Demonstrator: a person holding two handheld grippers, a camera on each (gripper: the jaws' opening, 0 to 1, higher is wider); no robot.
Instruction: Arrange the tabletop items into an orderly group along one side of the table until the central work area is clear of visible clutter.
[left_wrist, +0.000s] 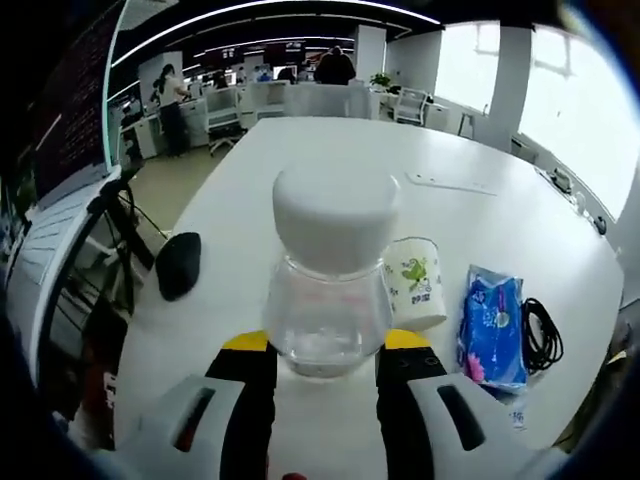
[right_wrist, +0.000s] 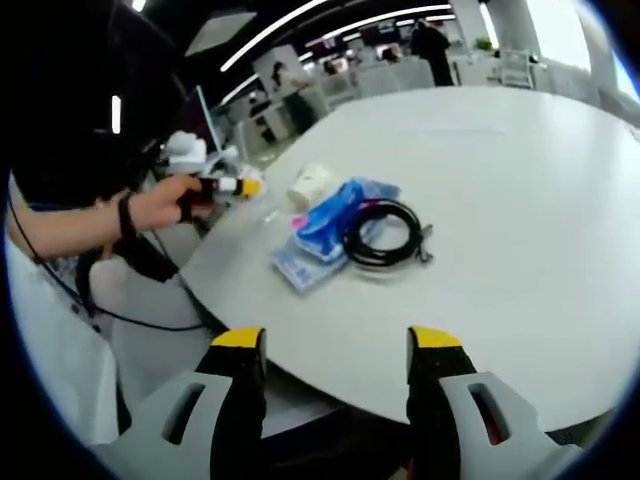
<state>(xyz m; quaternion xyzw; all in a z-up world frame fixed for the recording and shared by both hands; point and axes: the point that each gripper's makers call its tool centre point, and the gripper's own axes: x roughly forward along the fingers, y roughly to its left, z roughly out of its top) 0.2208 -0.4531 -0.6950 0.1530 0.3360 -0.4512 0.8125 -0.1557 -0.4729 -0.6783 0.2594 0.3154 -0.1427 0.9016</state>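
In the left gripper view, a clear glass jar with a broad white lid is seen between the yellow-tipped jaws of the left gripper, whose pads sit against the jar's lower sides, so the jar is judged to be pinched and the step in hand to be its carrying or placing into the group. Just beyond it to the right, a white paper cup printed with a green frog is found, then a blue tissue pack and a coiled black cable near the white round table's right edge; a black computer mouse lies apart on the left. The next move is judged to call for the jar to be set down upright beside the cup before release. In the right gripper view, the right gripper is held spread and empty over the table's near edge, with the pack, cable and cup grouped farther left, and a hand seen beyond them.
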